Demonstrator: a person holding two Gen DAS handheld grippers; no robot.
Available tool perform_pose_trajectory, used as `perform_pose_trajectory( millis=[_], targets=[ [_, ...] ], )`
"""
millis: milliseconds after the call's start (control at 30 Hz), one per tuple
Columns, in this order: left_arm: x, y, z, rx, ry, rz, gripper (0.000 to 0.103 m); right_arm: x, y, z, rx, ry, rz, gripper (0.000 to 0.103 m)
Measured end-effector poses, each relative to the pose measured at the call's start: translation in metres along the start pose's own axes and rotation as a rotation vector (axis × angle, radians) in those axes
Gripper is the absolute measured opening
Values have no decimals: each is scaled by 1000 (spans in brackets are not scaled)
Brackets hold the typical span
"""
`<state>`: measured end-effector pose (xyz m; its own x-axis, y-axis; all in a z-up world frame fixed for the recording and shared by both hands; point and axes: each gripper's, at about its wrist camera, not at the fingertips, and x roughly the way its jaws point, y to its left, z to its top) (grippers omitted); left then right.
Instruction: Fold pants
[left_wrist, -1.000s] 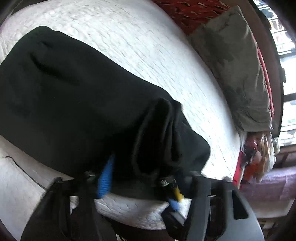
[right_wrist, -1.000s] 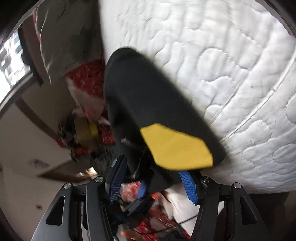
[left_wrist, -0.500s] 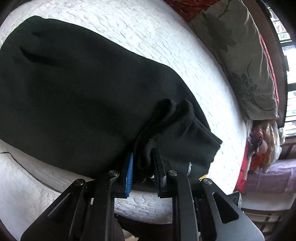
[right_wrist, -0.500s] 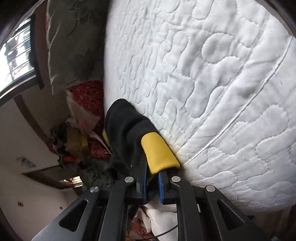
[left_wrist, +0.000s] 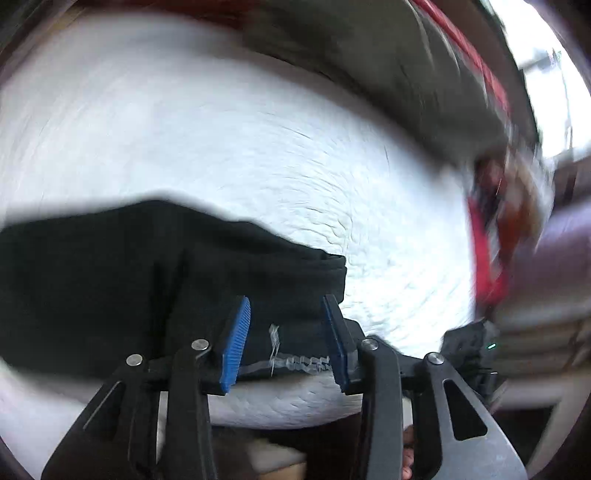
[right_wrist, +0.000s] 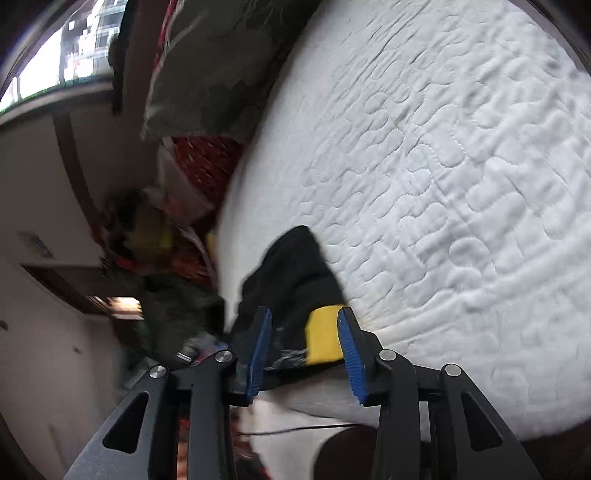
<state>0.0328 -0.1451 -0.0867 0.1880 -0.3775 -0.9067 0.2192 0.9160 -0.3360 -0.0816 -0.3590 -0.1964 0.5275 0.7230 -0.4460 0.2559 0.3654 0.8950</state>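
Note:
The black pants (left_wrist: 110, 280) lie on the white quilted mattress (left_wrist: 258, 147), at the lower left of the blurred left wrist view. My left gripper (left_wrist: 286, 343) hangs over their near edge. Its jaws are opening, and black cloth with a pale stitched label lies loose between the blue pads (left_wrist: 236, 343). In the right wrist view a bunched black end of the pants (right_wrist: 295, 273) with a yellow patch (right_wrist: 323, 339) rests at the mattress (right_wrist: 461, 166) corner. My right gripper (right_wrist: 306, 350) straddles that end. Its jaws are opening too, and the pads do not pinch the cloth.
A grey-green pillow (left_wrist: 388, 66) (right_wrist: 221, 66) lies along the far side of the bed. Red patterned fabric (right_wrist: 207, 162) and a clutter of things (right_wrist: 155, 240) fill the gap beside the mattress. A thin cable (right_wrist: 295, 428) runs below the mattress edge.
Half a second ago both grippers were pinched on the cloth; now both stand apart around it. The left view has swung and lifted, so the pants sit lower in it.

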Motion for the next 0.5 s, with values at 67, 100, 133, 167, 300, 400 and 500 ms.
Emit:
perform_pose_trajectory(
  millis=[67, 100, 133, 167, 300, 400, 500],
  targets=[
    [18, -28, 19, 134, 78, 73, 37, 11, 1, -3, -16, 29, -13, 40],
    [25, -37, 26, 187, 114, 96, 37, 15, 2, -6, -34, 36, -25, 40],
    [34, -50, 32, 243, 153, 112, 37, 18, 2, -9, -47, 39, -28, 40],
    [41, -60, 35, 290, 185, 123, 37, 22, 2, -11, -62, 46, -28, 40],
    [68, -91, 31, 503, 269, 232, 37, 26, 1, -16, -90, 53, -20, 40],
    [90, -107, 26, 639, 317, 331, 38, 24, -6, -15, -80, 71, 2, 40],
    [108, -107, 24, 709, 374, 397, 39, 23, -13, -15, -90, 80, 10, 40]
  ],
)
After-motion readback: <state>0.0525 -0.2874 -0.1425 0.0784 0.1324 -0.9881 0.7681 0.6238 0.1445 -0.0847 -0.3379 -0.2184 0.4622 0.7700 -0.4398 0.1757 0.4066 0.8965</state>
